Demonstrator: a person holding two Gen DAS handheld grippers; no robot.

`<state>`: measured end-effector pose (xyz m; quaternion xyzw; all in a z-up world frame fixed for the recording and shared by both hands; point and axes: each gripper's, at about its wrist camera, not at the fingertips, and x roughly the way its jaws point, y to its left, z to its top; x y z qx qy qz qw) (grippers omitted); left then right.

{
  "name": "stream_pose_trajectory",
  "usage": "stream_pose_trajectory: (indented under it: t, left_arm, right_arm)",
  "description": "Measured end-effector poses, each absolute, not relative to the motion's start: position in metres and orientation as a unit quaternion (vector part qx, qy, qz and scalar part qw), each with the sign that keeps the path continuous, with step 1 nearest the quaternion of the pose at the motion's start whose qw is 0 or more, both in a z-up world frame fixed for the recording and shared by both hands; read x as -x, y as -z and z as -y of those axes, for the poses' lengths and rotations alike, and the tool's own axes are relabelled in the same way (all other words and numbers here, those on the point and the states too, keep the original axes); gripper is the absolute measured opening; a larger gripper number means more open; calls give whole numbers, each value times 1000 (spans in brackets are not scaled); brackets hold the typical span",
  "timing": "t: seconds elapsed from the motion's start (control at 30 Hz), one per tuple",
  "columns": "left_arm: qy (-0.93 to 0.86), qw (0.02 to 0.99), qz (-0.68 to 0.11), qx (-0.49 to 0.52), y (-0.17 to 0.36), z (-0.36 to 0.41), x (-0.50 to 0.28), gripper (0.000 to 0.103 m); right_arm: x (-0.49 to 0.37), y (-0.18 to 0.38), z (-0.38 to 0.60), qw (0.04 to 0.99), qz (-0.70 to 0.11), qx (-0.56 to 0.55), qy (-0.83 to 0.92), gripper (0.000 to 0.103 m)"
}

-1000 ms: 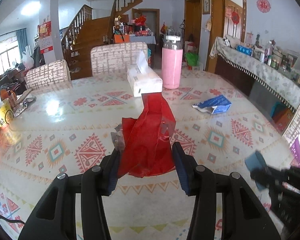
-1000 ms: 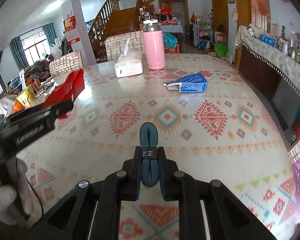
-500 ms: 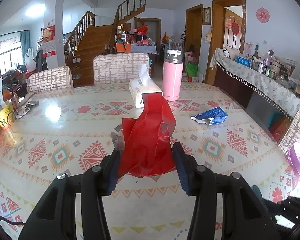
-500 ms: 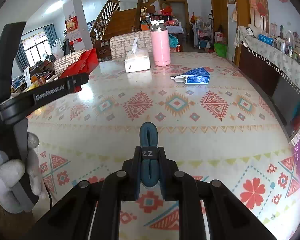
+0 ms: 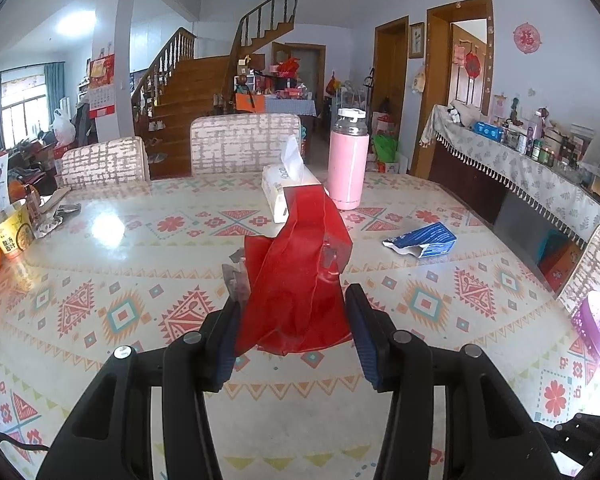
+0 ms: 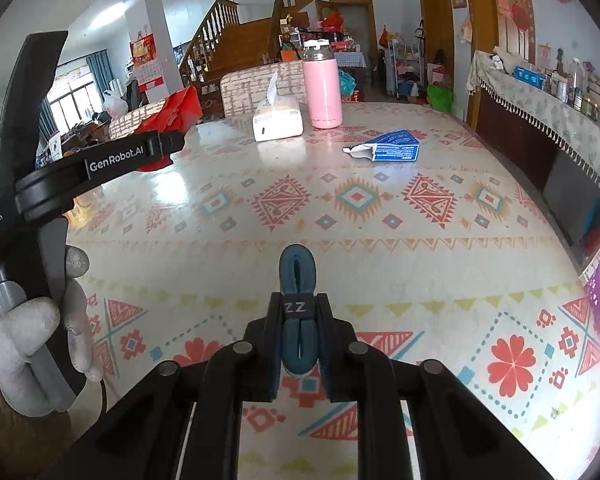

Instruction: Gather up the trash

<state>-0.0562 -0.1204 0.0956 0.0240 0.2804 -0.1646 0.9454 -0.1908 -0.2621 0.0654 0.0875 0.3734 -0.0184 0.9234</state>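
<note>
The left gripper (image 5: pixel 292 334) held a red plastic bag (image 5: pixel 300 272) above the patterned desk (image 5: pixel 440 304), the right gripper (image 6: pixel 298 320) was pressed together empty, and the torn blue packet (image 6: pixel 388 149) lay uncollected.

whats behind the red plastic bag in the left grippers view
Directly behind the red plastic bag sits the white tissue box, its near right end covered by the bag's top. The pink insulated bottle stands just right of it, fully visible. The patterned table beneath the bag is hidden.
</note>
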Motion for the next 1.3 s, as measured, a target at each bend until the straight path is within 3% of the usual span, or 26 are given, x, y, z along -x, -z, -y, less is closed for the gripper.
stream_pose_trajectory:
  t: [0.3,0.47,0.8,1.3]
  left_arm:
    - [176,946,-271,-26,-96,124,60,48]
    - [204,929,-310,-11,-93,119,67,49]
    - [173,926,-331,-55,-112,61,135,49]
    - [170,882,-435,-62,-32,89,119,50]
  right_arm:
    - [213,-69,274,928,-362,-84,33,16]
    - [231,-67,293,928,-354,-105,37,17]
    - [231,-58,293,928,-353,-120,-7,17]
    - [241,-41,320,916,-376,-138,13,17]
